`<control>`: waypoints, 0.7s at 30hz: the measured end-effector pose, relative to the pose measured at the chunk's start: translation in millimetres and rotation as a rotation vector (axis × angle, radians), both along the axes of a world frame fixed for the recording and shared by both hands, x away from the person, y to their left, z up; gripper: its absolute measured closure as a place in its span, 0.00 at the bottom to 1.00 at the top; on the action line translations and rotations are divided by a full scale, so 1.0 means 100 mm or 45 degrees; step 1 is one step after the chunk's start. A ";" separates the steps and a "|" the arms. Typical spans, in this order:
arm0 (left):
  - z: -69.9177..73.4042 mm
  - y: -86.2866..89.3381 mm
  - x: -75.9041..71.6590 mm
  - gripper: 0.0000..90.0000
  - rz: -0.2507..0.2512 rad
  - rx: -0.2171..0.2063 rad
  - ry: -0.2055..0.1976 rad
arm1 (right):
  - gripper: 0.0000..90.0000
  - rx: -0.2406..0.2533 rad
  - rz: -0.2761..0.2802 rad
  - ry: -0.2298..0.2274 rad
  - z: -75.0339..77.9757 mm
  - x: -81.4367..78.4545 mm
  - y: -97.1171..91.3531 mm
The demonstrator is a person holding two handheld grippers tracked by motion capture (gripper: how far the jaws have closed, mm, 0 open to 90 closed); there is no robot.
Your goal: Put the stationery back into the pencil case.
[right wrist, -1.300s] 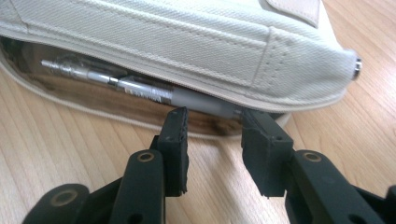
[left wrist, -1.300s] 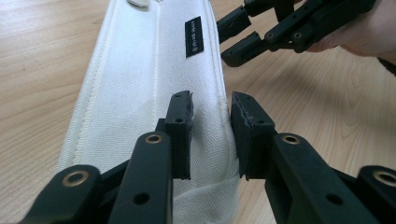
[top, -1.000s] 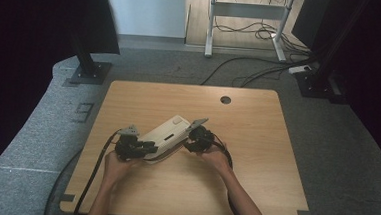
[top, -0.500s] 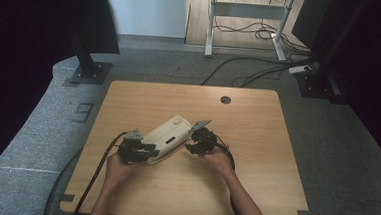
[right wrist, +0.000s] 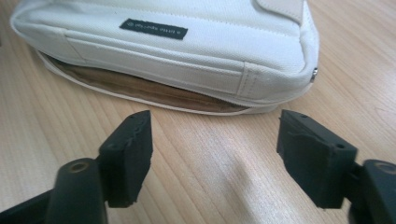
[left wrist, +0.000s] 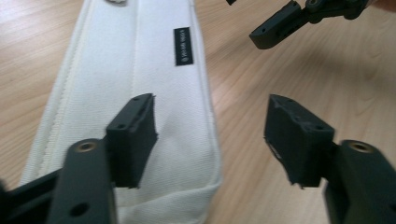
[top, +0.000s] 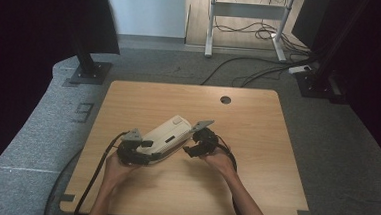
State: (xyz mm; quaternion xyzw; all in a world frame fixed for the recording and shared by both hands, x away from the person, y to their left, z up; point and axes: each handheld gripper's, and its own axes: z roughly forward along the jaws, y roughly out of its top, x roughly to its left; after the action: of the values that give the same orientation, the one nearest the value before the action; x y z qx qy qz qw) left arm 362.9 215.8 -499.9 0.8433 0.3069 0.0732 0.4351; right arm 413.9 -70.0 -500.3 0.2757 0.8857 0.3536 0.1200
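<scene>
Black jaws of the left hand-held gripper (left wrist: 210, 140) have just been opening and stand spread, one over the near end of the white canvas pouch (left wrist: 140, 93), gripping nothing. The right hand-held gripper (right wrist: 215, 158), also just opened, stands spread short of the pouch's side. The pouch lies slantwise at the centre of the high view on the wooden desk (top: 257, 121). Its side gapes; closing on one fabric layer could drag it askew.

One white pouch (top: 168, 134), two grippers, one table (top: 256, 141)
</scene>
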 end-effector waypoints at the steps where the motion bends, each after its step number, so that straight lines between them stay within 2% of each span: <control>1: 0.01 -0.01 -0.02 0.31 0.003 0.010 -0.015 | 0.24 0.009 0.003 0.005 0.01 -0.01 -0.01; 4: 0.04 -0.01 -0.05 0.25 0.004 0.013 -0.017 | 0.19 0.017 -0.002 -0.001 0.05 -0.05 -0.04; 6: 0.05 -0.02 -0.07 0.21 -0.004 0.037 -0.012 | 0.16 0.019 -0.007 -0.014 0.07 -0.07 -0.06; 10: 0.06 -0.02 -0.09 0.19 0.002 0.068 0.002 | 0.14 0.001 -0.020 -0.056 0.11 -0.15 -0.10; 15: 0.08 -0.01 -0.13 0.16 0.011 0.091 -0.003 | 0.07 0.000 -0.027 -0.072 0.12 -0.21 -0.15; 17: 0.10 0.01 -0.14 0.16 0.017 0.088 -0.008 | 0.03 0.002 -0.025 -0.072 0.13 -0.25 -0.19; 21: 0.12 0.06 -0.16 0.16 0.029 0.074 -0.024 | 0.02 0.005 -0.020 -0.075 0.14 -0.28 -0.23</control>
State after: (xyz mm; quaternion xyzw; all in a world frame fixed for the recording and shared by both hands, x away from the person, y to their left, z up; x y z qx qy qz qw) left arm 346.5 221.8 -487.4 0.8514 0.3098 0.0951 0.4125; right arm 385.8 -93.2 -486.7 0.2723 0.8790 0.3624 0.1481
